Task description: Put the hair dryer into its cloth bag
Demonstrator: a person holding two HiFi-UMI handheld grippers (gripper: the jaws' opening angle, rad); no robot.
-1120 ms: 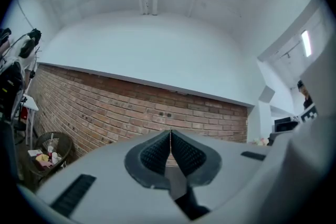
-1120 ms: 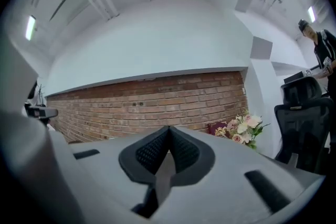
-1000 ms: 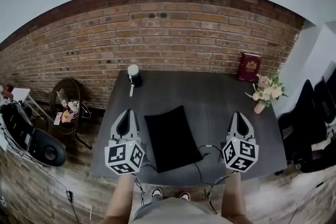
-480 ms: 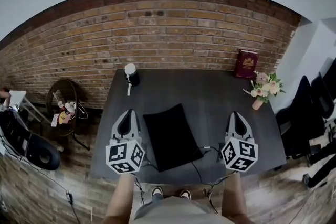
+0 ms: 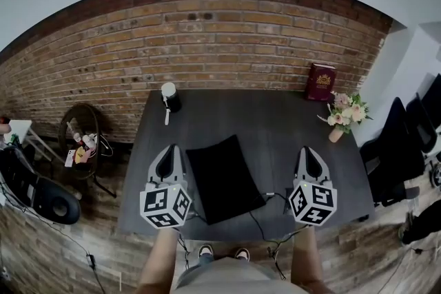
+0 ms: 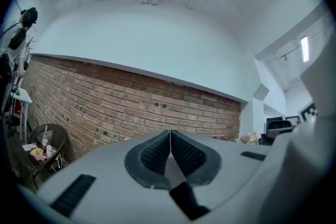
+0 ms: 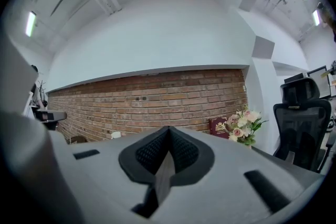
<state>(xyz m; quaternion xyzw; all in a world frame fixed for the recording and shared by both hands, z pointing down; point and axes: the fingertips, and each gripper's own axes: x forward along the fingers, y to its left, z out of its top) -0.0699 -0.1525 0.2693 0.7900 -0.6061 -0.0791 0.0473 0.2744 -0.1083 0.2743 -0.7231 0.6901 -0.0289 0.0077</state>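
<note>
Head view: a dark grey table [image 5: 275, 124] stands against a brick wall [image 5: 227, 45]. The black cloth bag [image 5: 224, 177] lies flat near the table's front edge, its long side running slightly askew. It sits between the two tools and touches neither. The left tool [image 5: 171, 148] is just beside the bag's left edge, and the right tool [image 5: 309, 149] is further off to the bag's right. Both point away from the person towards the wall, with their marker cubes nearest the camera. The hair dryer [image 5: 171, 97], white on top and black below, stands at the table's far left corner, well apart from the bag and from both tools. A dark red book [image 5: 321, 82] leans on the wall at the far right corner, and a small vase of flowers [image 5: 342, 113] stands near the right edge. Thin cables [image 5: 265, 215] trail over the front edge by the bag's near corner.

Left gripper view: the left tool [image 6: 170, 136] has its ribbed pads pressed together with nothing between them. Beyond it are the brick wall [image 6: 131, 107] and a wire basket [image 6: 46, 143] at the far left.

Right gripper view: the right tool [image 7: 168, 134] is likewise closed and empty. The book [image 7: 219, 126], the flowers [image 7: 242, 124] and a black office chair [image 7: 304, 113] lie beyond it to the right
</note>
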